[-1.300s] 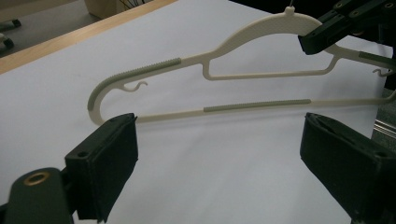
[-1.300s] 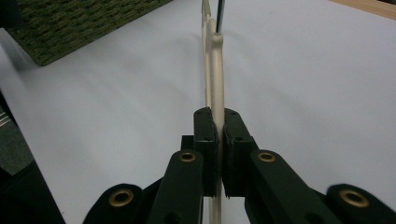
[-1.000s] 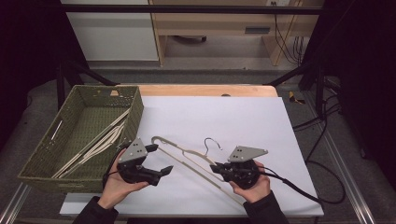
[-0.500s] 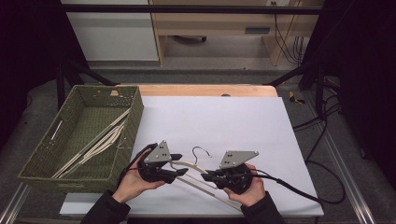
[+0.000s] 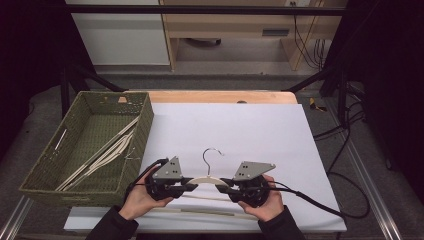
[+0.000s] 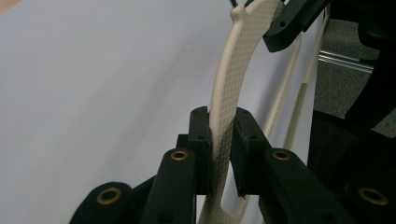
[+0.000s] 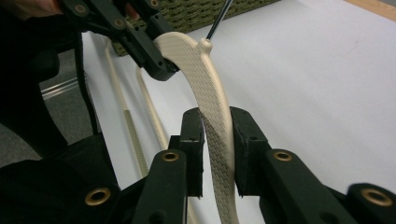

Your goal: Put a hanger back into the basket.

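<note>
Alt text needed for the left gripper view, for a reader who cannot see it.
The left gripper has its two black jaws pressed on a cream hanger with a woven texture, above a white table. The right gripper grips the hanger farther along.

The desk point(image 5: 260, 102), wooden along its far edge, carries a large white sheet point(image 5: 260, 135) over most of its top, with a green woven basket point(image 5: 142, 127) of pale hangers point(image 5: 107, 152) at the left side.
</note>
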Motion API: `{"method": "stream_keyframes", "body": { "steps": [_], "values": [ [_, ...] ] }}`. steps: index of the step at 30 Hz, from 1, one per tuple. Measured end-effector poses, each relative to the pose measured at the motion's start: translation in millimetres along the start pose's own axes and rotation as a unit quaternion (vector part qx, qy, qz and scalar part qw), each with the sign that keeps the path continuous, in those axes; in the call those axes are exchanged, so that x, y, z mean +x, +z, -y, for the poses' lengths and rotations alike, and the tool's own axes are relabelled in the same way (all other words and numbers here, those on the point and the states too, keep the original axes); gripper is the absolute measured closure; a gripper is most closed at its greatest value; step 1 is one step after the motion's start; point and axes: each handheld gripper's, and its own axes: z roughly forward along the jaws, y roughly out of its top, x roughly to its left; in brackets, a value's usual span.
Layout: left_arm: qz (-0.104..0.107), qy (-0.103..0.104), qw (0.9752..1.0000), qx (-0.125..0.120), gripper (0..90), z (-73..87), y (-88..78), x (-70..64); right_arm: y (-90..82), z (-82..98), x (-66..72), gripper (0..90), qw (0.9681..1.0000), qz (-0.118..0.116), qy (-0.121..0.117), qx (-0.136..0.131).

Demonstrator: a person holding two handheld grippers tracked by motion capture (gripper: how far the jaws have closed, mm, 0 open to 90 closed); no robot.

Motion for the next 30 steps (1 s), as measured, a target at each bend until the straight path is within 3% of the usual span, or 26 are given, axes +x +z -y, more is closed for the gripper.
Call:
{"method": "stream_keyframes", "body": {
  "steps": [7,11,15,21,30],
  "values": [
    [0.036,-0.016,0.9992,-0.012,85.7,-2.4,0.9,-8.8,1.4,3.0,-3.1,59.5,0.9995,0.027,0.0,-0.017],
    [0.021,-0.014,0.9995,-0.018,86.6,-5.3,-0.8,-14.4,-3.8,2.4,-4.9,48.2,0.999,0.03,0.002,-0.031],
    [0.001,-0.027,0.9991,-0.034,86.6,-5.5,-7.9,-12.1,-17.2,0.9,-8.1,35.5,0.9979,0.038,0.011,-0.052],
    [-0.028,-0.034,0.9976,-0.053,86.6,-11.8,-28.7,-7.6,-44.6,3.3,-20.9,20.0,0.9924,0.067,0.051,-0.09],
    [-0.067,-0.021,0.9945,-0.078,86.6,-29.1,-73.2,-1.6,-71.8,15.1,-39.9,10.4,0.9838,0.103,0.087,-0.118]
  ]
}}
